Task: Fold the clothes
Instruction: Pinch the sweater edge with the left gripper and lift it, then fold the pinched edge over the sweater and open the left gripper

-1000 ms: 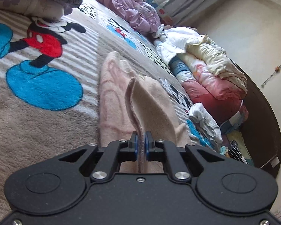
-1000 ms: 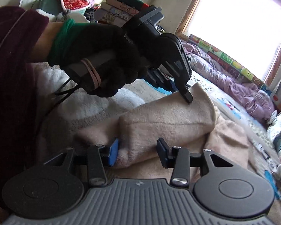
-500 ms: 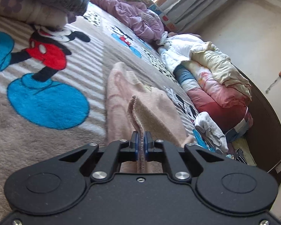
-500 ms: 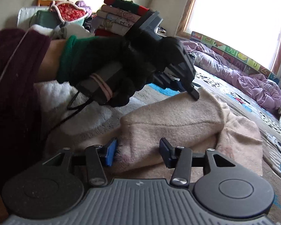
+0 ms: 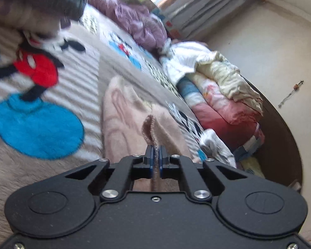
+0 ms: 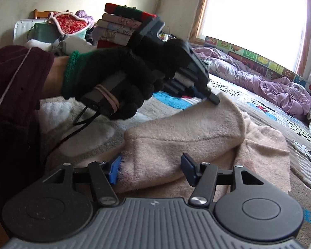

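We've got the left gripper [image 5: 155, 161] pinching the beige garment's [image 6: 176, 137] edge mid-frame on the blanket [image 5: 51, 155], mid-fold, while the right gripper [image 6: 151, 169] gapes wide around the lower fold, needing to close next

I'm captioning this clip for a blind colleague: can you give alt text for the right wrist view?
The open right gripper straddles a folded beige garment on a cartoon-print blanket. Beyond it, a black-gloved hand holds the left gripper against the garment's raised far edge. A bright window and stacked bedding fill the background.
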Available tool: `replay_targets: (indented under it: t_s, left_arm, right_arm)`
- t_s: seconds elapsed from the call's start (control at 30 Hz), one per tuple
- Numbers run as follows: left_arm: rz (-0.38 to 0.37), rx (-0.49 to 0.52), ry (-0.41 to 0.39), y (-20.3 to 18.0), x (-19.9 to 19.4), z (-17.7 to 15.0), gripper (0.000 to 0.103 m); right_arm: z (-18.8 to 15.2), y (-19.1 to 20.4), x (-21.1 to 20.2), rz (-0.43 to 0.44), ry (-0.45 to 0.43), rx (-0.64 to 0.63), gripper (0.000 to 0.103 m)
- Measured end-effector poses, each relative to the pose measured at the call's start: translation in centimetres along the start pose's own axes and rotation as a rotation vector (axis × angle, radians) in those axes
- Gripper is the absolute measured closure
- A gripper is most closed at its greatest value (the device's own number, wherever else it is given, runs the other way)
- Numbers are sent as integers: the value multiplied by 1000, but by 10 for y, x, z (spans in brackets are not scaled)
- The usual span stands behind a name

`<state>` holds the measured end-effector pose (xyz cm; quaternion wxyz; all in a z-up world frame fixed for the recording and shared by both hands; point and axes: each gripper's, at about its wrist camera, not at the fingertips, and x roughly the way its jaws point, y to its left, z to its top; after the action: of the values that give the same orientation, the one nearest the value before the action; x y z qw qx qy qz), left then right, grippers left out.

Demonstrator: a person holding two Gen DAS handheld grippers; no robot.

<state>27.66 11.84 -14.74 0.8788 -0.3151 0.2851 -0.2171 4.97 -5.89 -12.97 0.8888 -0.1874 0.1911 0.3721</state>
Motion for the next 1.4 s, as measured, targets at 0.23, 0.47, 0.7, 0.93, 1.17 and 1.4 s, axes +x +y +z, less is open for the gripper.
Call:
replay_targets:
  t_s: [0.23,0.47,0.7,0.93,1.17,1.4]
  left_arm:
    - [125,65,43,3,11,-6,101]
    - [216,166,23,-7,4,-3,87]
    - [70,409,-9,-51,-29,0,85]
    - [-4,764,189,-93,19,-47,84]
    - [149,777,230,-77,59,-59,76]
    - [102,632,247,-59,63,-42,73]
  right_arm:
    - [-1,-8,2,49,44,28,43]
    - [1,-7,2,48,46,24,43]
    - [4,-3,-12,52,6,6,43]
    - [9,-5,-10,45,-66,47,43]
    - [6,-4,8,84,3,59,42]
    - [5,-10,12,112,34,85,41]
